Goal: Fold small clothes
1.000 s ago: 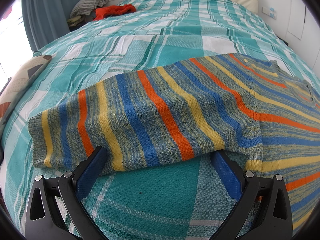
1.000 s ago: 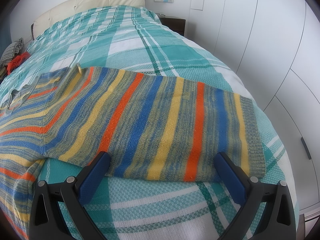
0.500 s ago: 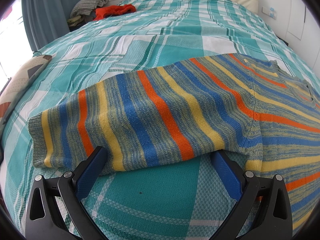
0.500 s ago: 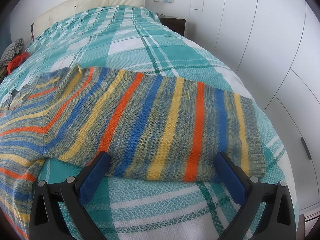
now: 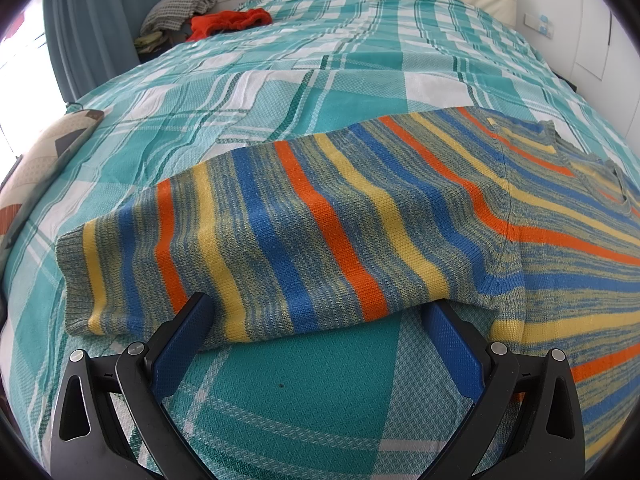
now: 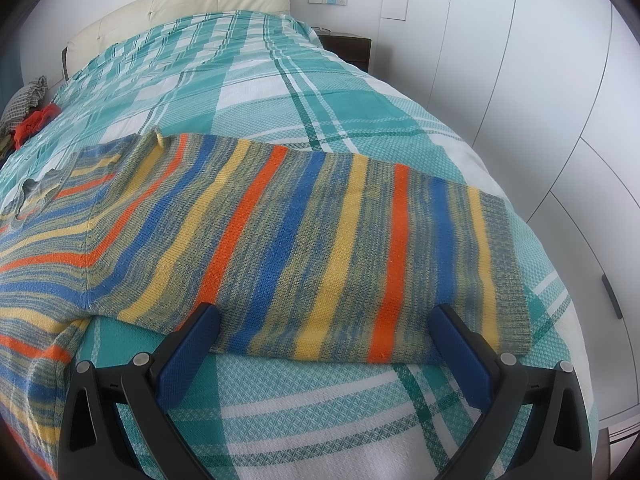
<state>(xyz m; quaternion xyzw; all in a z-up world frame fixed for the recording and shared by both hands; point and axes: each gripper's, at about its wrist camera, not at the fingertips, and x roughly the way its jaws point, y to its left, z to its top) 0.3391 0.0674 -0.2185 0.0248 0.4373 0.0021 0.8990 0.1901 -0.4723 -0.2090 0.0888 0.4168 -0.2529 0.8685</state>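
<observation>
The sweater (image 5: 320, 216) has orange, blue and yellow stripes; the bedspread (image 5: 280, 80) is teal-and-white plaid.

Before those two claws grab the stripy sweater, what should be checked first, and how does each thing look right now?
1. Left gripper open: ok, jaws wide apart.
2. Right gripper open: ok, jaws wide apart.
3. Left sleeve lying flat and spread out: ok.
4. Right sleeve lying flat and spread out: ok.
5. Fingertips at each sleeve's near edge: ok, though whether they are under the knit or just against it, cannot tell.
6. Whole sweater smooth on the bedspread: cannot tell, its lower part is out of view.
</observation>
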